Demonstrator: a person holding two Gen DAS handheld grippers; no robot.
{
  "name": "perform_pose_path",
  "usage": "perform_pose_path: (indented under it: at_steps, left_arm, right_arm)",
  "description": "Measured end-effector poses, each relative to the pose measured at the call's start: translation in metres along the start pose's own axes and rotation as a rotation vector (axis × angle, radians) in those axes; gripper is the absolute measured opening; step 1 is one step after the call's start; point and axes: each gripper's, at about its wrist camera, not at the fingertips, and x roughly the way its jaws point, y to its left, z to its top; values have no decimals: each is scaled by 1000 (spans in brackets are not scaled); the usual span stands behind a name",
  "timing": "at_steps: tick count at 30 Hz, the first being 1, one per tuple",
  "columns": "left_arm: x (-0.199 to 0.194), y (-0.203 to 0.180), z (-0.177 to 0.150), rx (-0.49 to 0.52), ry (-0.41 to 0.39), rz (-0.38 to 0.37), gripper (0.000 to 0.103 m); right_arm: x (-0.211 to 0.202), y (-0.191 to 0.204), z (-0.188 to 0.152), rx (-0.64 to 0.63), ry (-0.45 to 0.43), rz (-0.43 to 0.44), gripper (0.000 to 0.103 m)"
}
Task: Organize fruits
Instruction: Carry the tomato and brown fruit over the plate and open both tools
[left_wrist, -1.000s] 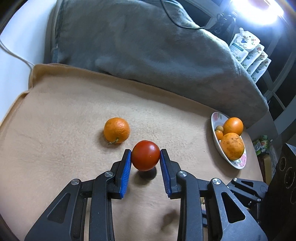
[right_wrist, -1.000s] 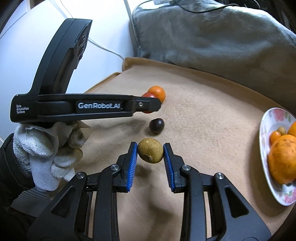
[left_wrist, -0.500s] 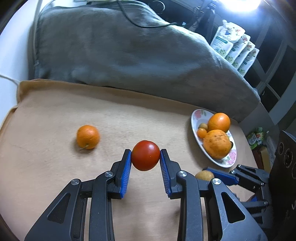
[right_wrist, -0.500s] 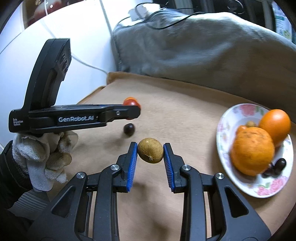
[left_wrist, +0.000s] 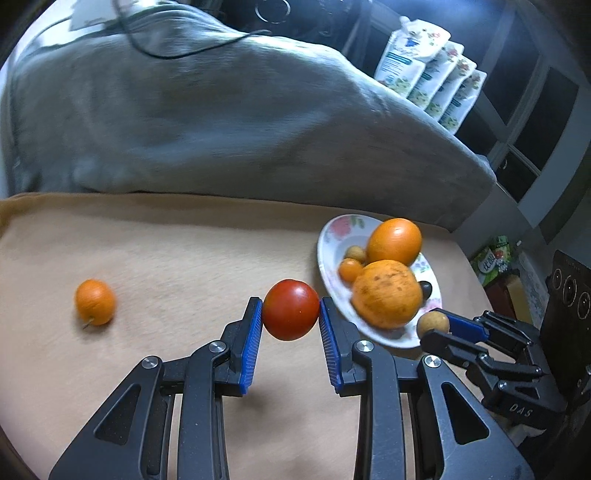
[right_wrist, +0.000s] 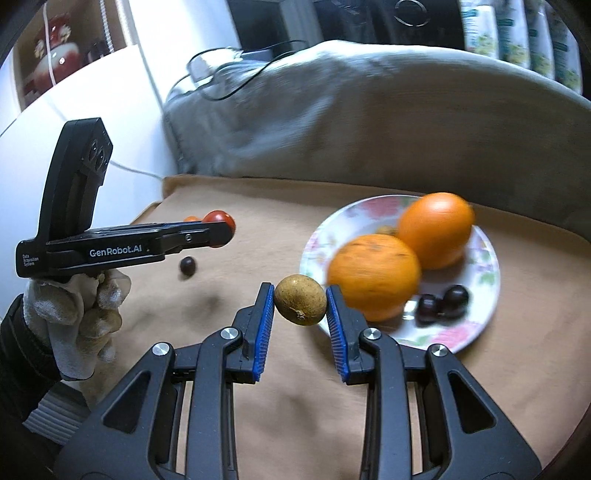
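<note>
My left gripper (left_wrist: 291, 314) is shut on a red tomato (left_wrist: 291, 309), held above the tan cloth just left of the flowered plate (left_wrist: 334, 236). My right gripper (right_wrist: 300, 301) is shut on a small brown-green round fruit (right_wrist: 300, 300), held near the plate's (right_wrist: 354, 214) left rim. That plate holds two big oranges (right_wrist: 373, 275), a small orange fruit (left_wrist: 351, 269), a little tan fruit (left_wrist: 355, 254) and dark berries (right_wrist: 441, 301). A loose orange (left_wrist: 94, 302) lies on the cloth at the left. One dark berry (right_wrist: 187, 265) lies on the cloth. The right gripper with its fruit (left_wrist: 433, 324) shows at the plate's near edge.
A grey blanket (left_wrist: 221, 122) is heaped behind the tan cloth (left_wrist: 177, 258). White pouches (left_wrist: 424, 70) stand at the back right. A gloved hand (right_wrist: 74, 317) holds the left gripper (right_wrist: 225, 230). A white wall and cable (right_wrist: 136, 170) lie to the left.
Both grippers have swung right toward the plate while keeping their fruits. The plate now looks larger and closer in both views, and the loose orange has slid to the left.
</note>
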Motion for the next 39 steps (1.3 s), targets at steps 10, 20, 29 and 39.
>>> perform_pose_path:
  at_steps: [10, 20, 29, 39]
  left_arm:
    - [25, -27, 16, 52, 18, -18, 29]
    - [48, -41, 30, 78, 32, -15, 29]
    - [63, -48, 34, 97, 38, -1, 29]
    - [67, -53, 38, 122, 34, 19, 29]
  right_arm:
    - [-15, -44, -2, 59, -20, -56, 30]
    - [-9, -65, 2, 82, -15, -68, 30]
    - [-5, -70, 2, 80, -10, -81, 30]
    - [0, -68, 5, 67, -3, -91, 30]
